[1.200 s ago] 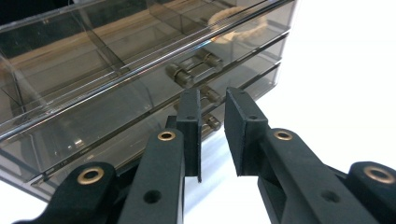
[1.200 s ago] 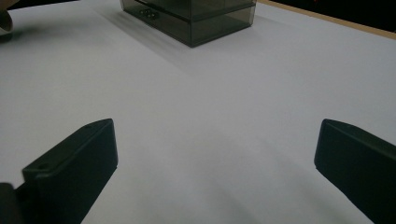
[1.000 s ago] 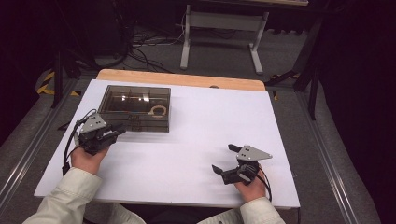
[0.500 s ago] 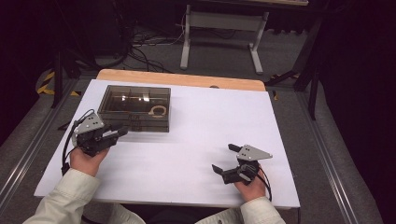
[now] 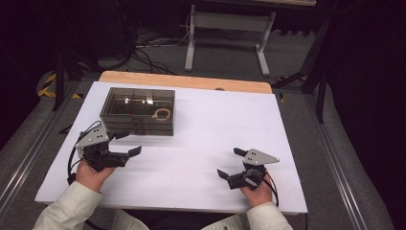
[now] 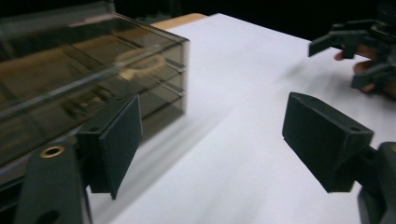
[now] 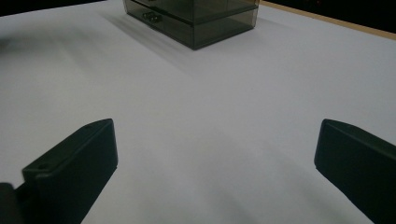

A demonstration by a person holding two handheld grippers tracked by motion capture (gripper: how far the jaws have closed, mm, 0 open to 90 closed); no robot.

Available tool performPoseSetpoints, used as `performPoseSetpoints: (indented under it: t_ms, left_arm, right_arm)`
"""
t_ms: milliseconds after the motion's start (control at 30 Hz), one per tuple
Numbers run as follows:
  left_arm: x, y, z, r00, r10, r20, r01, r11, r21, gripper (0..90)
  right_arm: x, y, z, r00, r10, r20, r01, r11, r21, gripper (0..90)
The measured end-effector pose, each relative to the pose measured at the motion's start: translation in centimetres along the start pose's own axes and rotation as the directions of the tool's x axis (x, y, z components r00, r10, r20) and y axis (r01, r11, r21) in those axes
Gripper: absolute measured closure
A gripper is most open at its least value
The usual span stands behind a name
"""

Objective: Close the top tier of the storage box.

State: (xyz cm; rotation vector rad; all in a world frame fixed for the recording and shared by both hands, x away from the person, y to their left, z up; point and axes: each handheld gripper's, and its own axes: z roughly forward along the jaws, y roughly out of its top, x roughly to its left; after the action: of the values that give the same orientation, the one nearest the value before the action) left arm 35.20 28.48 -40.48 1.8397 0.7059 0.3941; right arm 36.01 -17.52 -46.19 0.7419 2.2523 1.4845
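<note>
Since the earlier frames the left gripper has edged a little nearer and rightward along the front of the smoked, translucent plastic drawer box, while the right gripper has stayed where it was at the near right of the white table top. Both tongs stand wide apart and hold nothing; in the left gripper view one black pad sits just beside the box's near right corner and the other hangs over bare table.

By my reading this is the approach step: the left hand is lining up with the box's front, probably to pull a drawer. The next move calls for bringing the jaws down to a drawer handle, squaring them to it and closing on it; the right gripper may be needed to steady the box so that it does not slide.

The box stands at the far left of the table, well apart from the right gripper. A pale ring-shaped object lies inside near its right end, but the tinted walls and reflections blur which drawer level holds it. The left gripper view is smeared by motion, its own jaw covers the lower drawer fronts, and the box's left part is cut off.
</note>
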Motion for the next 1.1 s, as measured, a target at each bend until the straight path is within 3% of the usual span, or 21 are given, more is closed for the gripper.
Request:
performPoseSetpoints:
  t_ms: [267, 333, 367, 400, 600, 767, 967, 1100]
  left_arm:
    - [-1.0, -0.8, 0.9, 0.9994, 0.019, 0.029, -0.02, 0.9996, 0.018, 7.2]
    - [-1.2, -1.0, 1.1, 0.9996, 0.023, 0.018, -0.024, 0.9995, 0.019, 7.0]
    - [-1.3, -1.2, 1.3, 0.9989, 0.045, 0.012, -0.046, 0.9987, 0.024, 5.3]
    - [-1.5, -1.3, 1.4, 0.9993, 0.032, 0.021, -0.033, 0.9991, 0.026, 4.7]
    - [-1.7, -2.2, 1.9, 0.9982, 0.052, 0.031, -0.053, 0.998, 0.035, 2.0]
    - [-1.9, -3.2, 2.9, 0.997, 0.055, 0.055, -0.059, 0.9957, 0.071, 0.4]
    - [-2.0, -4.2, 3.7, 0.9932, 0.102, 0.057, -0.107, 0.9906, 0.085, 0.2]
    - [-1.8, -4.3, 4.0, 0.9933, 0.094, 0.067, -0.1, 0.9915, 0.083, 0.1]
  right_arm:
    - [0.1, 0.0, 0.0, 1.0, -0.001, -0.004, 0.001, 1.0, 0.001, 0.0]
    - [0.1, 0.0, 0.0, 1.0, -0.002, -0.005, 0.002, 1.0, 0.002, 0.0]
    - [0.1, 0.0, 0.0, 1.0, -0.003, -0.008, 0.003, 1.0, 0.001, 0.0]
    - [0.1, 0.0, 0.0, 1.0, -0.004, -0.008, 0.004, 1.0, 0.001, 0.0]
    - [0.1, 0.0, 0.0, 0.9999, -0.004, -0.014, 0.004, 1.0, -0.001, 0.0]
    - [0.2, 0.0, -0.1, 0.9998, -0.005, -0.019, 0.005, 1.0, -0.004, 0.0]
    - [0.2, 0.0, -0.1, 0.9995, -0.012, -0.029, 0.011, 1.0, -0.008, 0.0]
    - [0.3, 0.0, -0.1, 0.9995, -0.01, -0.032, 0.01, 1.0, -0.005, 0.0]
